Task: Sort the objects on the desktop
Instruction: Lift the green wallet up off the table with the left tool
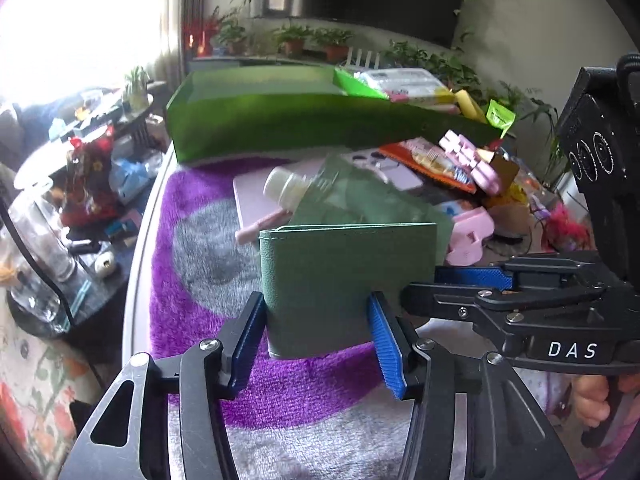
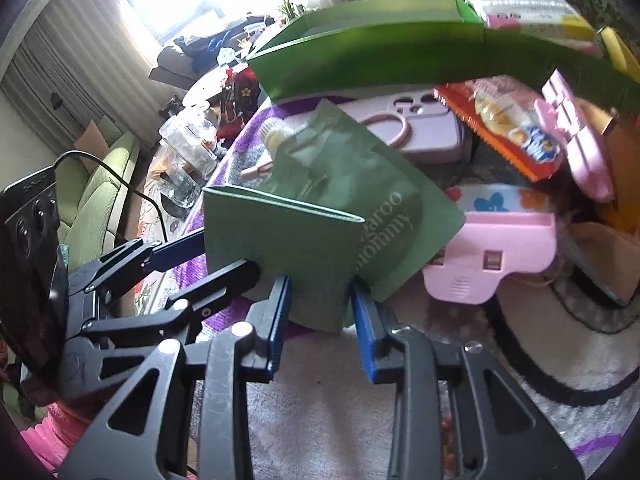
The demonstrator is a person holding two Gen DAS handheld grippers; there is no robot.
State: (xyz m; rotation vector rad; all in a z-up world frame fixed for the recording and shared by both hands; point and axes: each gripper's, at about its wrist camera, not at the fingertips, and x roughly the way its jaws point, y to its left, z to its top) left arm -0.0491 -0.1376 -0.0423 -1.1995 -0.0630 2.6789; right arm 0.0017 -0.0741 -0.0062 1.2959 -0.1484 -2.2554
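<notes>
Between both grippers: green wallet point(image 1: 344, 280), lifted.

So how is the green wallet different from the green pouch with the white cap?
The green wallet is stiff, plain and has a stitched edge; the green pouch is soft, crinkly and has pale writing on it. The wallet sits between the blue pads of both grippers, the left gripper and the right gripper; the pouch lies behind it, held by neither. The pouch has a white screw cap; the wallet has none. Both are a dull green.
</notes>
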